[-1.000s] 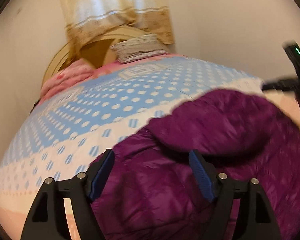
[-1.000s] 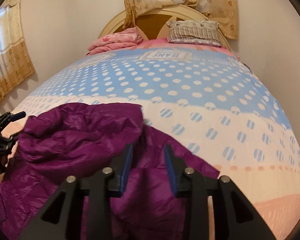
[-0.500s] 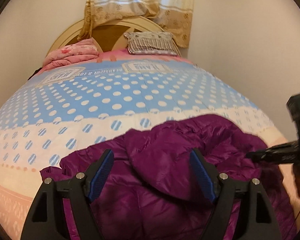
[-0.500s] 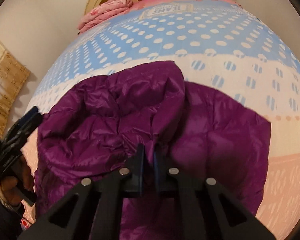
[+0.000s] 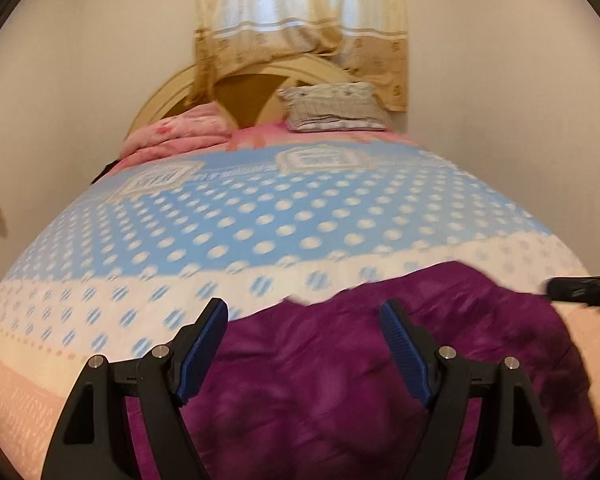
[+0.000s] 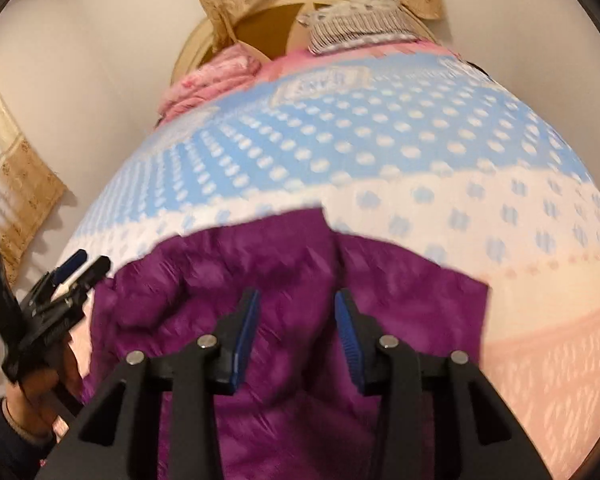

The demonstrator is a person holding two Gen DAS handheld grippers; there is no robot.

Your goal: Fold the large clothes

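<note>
A purple puffer jacket [image 5: 360, 376] lies crumpled at the near end of the bed; it also shows in the right wrist view [image 6: 284, 280]. My left gripper [image 5: 304, 344] is open and empty, held above the jacket's left part. My right gripper [image 6: 296, 328] is open and empty above the jacket's middle. The right gripper's tip shows at the right edge of the left wrist view [image 5: 584, 288]. The left gripper and the hand holding it show at the left of the right wrist view [image 6: 48, 300].
The bed cover [image 5: 260, 216] is blue with white dots, then white and peach bands near me. A folded pink blanket [image 5: 176, 136] and a striped pillow [image 5: 336, 112] lie at the headboard [image 5: 248, 96]. Curtains [image 5: 300, 28] hang behind; walls stand close on both sides.
My right gripper was shut on a fold of the jacket half a second ago; it has opened and let go. Both grippers have lifted and tilted up; the jacket lies flatter.
</note>
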